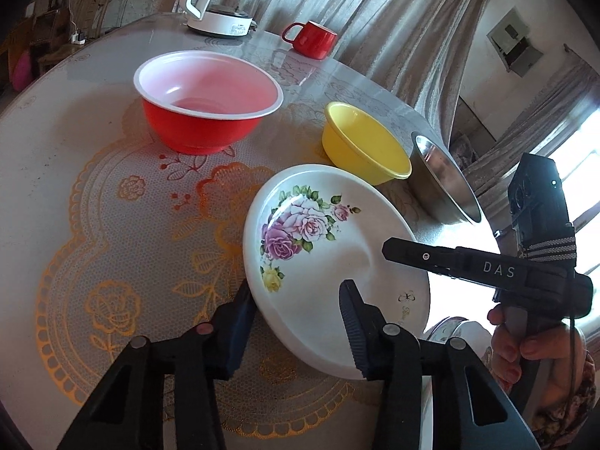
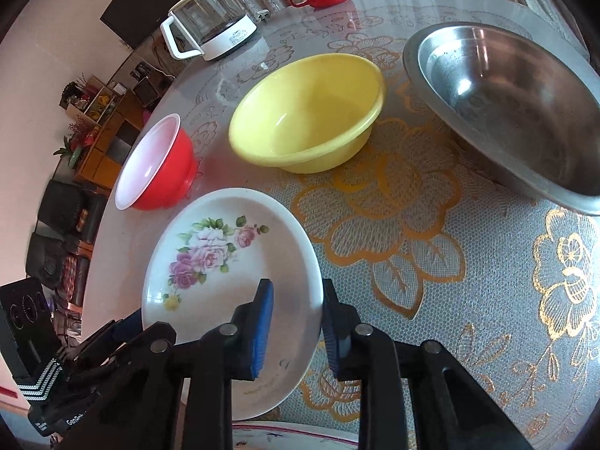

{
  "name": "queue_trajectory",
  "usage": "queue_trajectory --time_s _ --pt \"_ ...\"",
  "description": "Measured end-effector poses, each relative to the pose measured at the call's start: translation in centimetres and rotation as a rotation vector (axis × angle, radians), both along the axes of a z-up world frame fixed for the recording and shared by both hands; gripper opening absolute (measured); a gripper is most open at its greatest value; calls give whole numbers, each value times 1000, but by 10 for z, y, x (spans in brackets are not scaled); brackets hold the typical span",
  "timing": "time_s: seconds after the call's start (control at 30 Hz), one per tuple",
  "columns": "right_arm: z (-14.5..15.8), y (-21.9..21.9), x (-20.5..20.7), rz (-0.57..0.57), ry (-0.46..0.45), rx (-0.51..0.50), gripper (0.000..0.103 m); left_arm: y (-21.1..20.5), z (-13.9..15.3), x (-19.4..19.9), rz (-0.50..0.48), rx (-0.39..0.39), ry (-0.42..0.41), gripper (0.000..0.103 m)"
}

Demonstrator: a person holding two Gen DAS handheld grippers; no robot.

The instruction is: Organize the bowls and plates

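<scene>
At six o'clock, floral plate (image 2: 225, 262) sits tilted, rim straddled by both grippers for a two-handed lift. Right gripper (image 2: 296, 326) pinches its edge; left gripper (image 1: 296, 322) brackets the rim, contact unclear. Yellow bowl (image 2: 307, 112) waits at twelve.

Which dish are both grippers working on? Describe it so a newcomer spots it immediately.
On the round table with the gold lace-pattern cover, look at the near edge, in front of the red bowl and yellow bowl. The flowered plate sits there, rim between both grippers' fingers. It is the only shallow white dish, printed with pink and purple roses.
</scene>
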State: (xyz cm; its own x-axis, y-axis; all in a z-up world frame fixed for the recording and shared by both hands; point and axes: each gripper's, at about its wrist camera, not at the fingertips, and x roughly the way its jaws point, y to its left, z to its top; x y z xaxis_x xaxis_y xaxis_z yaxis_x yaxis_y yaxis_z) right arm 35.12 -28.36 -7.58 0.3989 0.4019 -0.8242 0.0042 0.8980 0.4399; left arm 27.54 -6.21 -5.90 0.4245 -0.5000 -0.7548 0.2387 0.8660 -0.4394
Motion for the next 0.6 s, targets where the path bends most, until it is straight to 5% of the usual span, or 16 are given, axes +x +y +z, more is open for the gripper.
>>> queue_trajectory --time_s 0.27,0.6 --pt "4 0 -3 -13 -13 -58 14 -2 0 4 16 23 -6 40" --pt "4 -5 -11 -29 -16 63 11 15 -2 -7 42 3 -39 39"
